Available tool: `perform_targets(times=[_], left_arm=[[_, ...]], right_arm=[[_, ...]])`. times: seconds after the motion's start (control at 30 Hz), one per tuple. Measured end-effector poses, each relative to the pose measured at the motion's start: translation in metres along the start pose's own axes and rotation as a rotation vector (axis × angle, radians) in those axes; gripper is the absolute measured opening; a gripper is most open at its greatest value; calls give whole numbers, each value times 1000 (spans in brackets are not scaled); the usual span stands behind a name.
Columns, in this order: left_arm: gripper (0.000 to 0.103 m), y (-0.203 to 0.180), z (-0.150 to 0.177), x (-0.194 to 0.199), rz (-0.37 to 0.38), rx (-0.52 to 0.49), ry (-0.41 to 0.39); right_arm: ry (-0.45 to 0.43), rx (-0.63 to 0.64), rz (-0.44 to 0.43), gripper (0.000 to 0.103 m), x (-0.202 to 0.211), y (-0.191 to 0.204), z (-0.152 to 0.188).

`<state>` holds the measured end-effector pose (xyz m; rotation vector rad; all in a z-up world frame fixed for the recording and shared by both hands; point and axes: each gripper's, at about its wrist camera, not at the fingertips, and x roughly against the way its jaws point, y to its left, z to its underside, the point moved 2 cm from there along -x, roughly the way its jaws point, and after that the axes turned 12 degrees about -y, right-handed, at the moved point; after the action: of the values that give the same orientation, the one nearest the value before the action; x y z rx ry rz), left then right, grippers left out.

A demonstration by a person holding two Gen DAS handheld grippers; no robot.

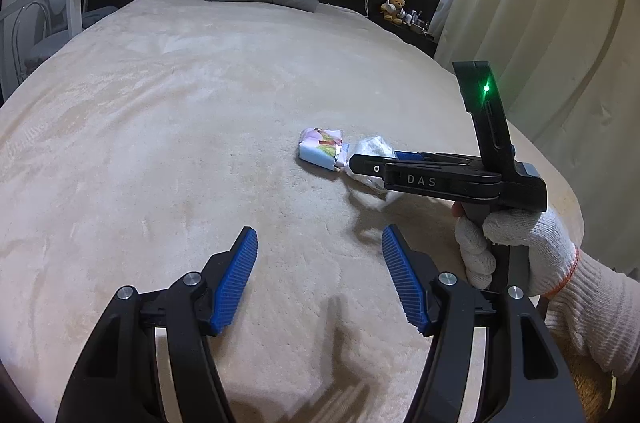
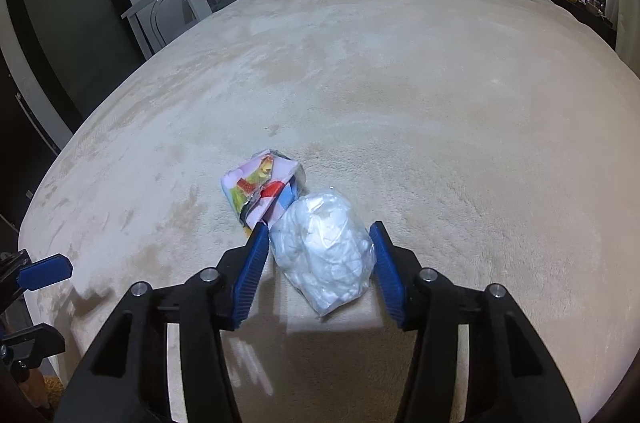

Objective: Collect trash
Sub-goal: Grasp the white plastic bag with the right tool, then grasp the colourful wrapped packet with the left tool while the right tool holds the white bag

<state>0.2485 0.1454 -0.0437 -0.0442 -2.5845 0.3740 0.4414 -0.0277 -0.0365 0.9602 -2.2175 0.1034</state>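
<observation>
Here, right gripper [image 2: 318, 243] jaws pinching clear plastic bag [image 2: 326, 255]; left gripper [image 1: 318, 251] jaws spread.

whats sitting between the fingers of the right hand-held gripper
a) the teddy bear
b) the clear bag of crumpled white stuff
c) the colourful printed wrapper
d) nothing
b: in the right wrist view the clear plastic bag of crumpled white material lies on the bed cover between the blue pads of the right hand-held gripper, while the colourful wrapper lies just beyond the left pad.
</observation>
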Motion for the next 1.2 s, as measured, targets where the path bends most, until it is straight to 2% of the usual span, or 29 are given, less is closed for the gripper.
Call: perform_targets(times=[0.1, 0.27, 0.3, 0.37, 0.73, 1.0, 1.2], left_arm=[[64, 0, 1, -3, -6, 4, 2], [64, -3, 1, -9, -17, -6, 4], [66, -4, 1, -10, -19, -7, 3], [76, -5, -2, -13, -29, -10, -10], [76, -11, -17, -56, -59, -23, -27], [76, -19, -31, -94, -85, -33, -32], [76, -24, -34, -130, -109, -66, 6]], right_arm=[[-15, -9, -1, 46, 6, -2, 0], [-42, -10, -15, 45, 26, -4, 3], [-48, -13, -17, 45, 30, -5, 3], [-56, -23, -26, 45, 41, -8, 4], [-104, -21, -33, 45, 97, -21, 9], [-107, -25, -21, 45, 113, -34, 13], [-107, -13, -13, 45, 119, -42, 15]])
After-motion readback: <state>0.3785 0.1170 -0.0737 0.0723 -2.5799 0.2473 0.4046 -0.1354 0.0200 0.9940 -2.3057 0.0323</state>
